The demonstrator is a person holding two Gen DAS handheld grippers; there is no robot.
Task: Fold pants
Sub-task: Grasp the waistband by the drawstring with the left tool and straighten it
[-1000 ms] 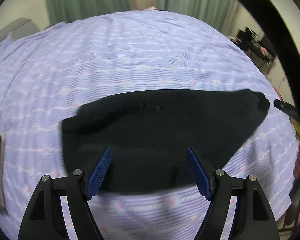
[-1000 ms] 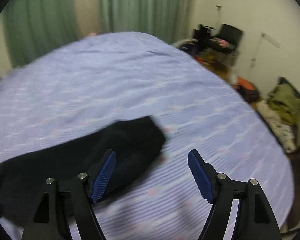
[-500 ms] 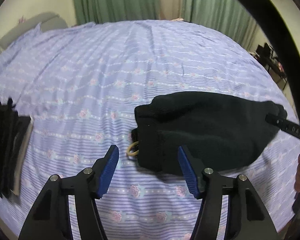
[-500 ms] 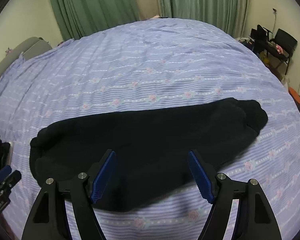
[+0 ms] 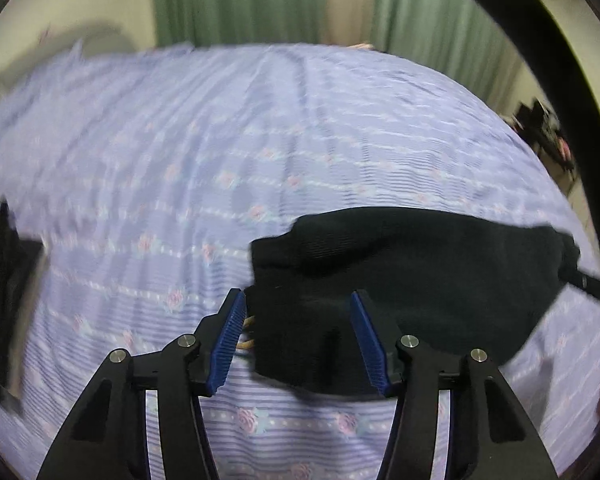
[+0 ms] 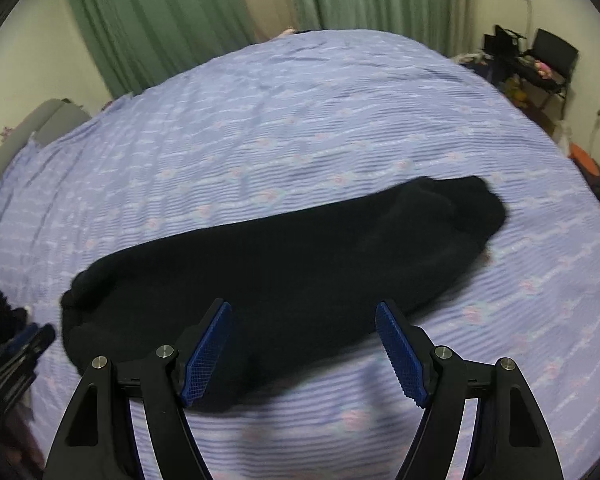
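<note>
Dim, motion-blurred, perhaps lamplit; fisheye-warped.

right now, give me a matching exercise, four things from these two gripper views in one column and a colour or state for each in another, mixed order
Things:
1. pants
2. bedsheet
3. curtains
4. left gripper

Colour or state:
a. green, hanging behind the bed
b. open, over one end of the pants
c. black, lying folded lengthwise on the bed
d. lilac, striped with small flowers

Pairs: 1-c, 2-d, 3-a, 4-b

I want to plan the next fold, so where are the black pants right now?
The black pants lie flat along the near side of the purple bedspread, directly ahead of both open grippers, left and right.
</note>
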